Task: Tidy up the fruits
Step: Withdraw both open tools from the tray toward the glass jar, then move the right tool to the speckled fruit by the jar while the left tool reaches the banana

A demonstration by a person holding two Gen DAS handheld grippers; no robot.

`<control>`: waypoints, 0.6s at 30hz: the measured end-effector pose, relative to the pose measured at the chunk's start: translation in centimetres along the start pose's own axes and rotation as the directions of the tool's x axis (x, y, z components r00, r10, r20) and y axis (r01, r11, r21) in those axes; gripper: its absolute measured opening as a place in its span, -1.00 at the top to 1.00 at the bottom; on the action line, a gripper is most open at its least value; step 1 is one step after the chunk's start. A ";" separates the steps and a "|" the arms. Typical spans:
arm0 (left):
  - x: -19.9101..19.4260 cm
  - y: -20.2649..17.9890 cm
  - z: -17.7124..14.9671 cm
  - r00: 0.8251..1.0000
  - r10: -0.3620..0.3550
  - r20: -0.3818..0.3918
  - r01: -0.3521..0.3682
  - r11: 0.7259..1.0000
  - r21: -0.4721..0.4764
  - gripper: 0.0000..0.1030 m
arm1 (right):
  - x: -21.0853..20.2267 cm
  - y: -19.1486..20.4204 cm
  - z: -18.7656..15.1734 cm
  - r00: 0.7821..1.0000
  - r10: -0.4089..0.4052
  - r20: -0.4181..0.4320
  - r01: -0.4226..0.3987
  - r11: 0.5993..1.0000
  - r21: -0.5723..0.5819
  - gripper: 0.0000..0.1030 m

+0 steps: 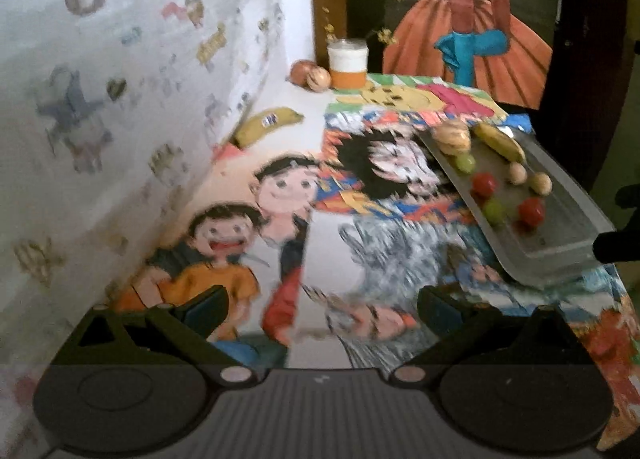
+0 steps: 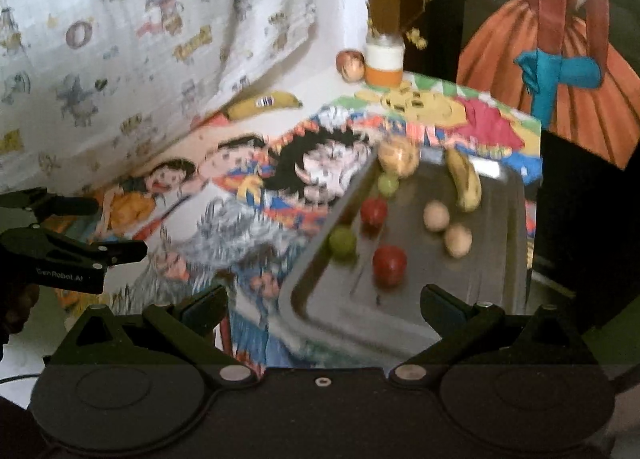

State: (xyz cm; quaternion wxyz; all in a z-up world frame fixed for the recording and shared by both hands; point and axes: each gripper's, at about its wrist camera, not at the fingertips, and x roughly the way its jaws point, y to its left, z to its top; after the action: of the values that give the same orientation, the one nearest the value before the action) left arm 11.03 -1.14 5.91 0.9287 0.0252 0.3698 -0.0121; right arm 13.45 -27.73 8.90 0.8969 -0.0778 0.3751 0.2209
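Both hand-held grippers, left (image 1: 322,311) and right (image 2: 324,309), hang spread and empty over the desk (image 1: 316,107). Most fruit sits gathered in the tray (image 2: 340,311) at right; a banana (image 1: 267,125) lies far left, likely next.

Both my cams sit just behind the gripper fingers, looking forward and down at the cartoon-print table. The metal tray (image 1: 568,255) is my landmark. My left wrist view looks from off to the tray's left, so the tray sits at the right side of frame, a bit further off. My right wrist view is nearer and almost straight behind the tray (image 2: 320,307), its near corner between my fingers. Both views share the tray, the jar (image 1: 347,63) (image 2: 384,61) beyond it and the loose banana (image 1: 266,123) (image 2: 266,103) to its far left.
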 end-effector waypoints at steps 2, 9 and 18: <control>0.1 0.4 1.1 1.000 0.022 0.022 -0.022 1.000 -0.004 -0.99 | 0.1 -0.3 1.3 1.000 0.014 0.009 -0.014 1.000 -0.012 -0.99; 0.3 1.5 6.4 0.984 0.117 0.137 -0.118 0.993 -0.001 -0.99 | 1.5 -2.4 9.4 0.988 0.153 -0.022 -0.152 0.988 0.026 -0.99; 5.2 0.7 15.0 0.963 0.105 0.248 -0.127 0.989 0.076 -0.99 | 8.5 -4.6 26.7 0.988 0.155 0.020 -0.157 0.980 0.125 -0.99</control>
State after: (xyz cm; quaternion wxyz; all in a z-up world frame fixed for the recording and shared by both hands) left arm 25.13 -1.28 13.28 0.9639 0.0876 0.2503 0.0224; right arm 37.91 -20.76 21.63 0.8818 0.0097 0.3888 0.2668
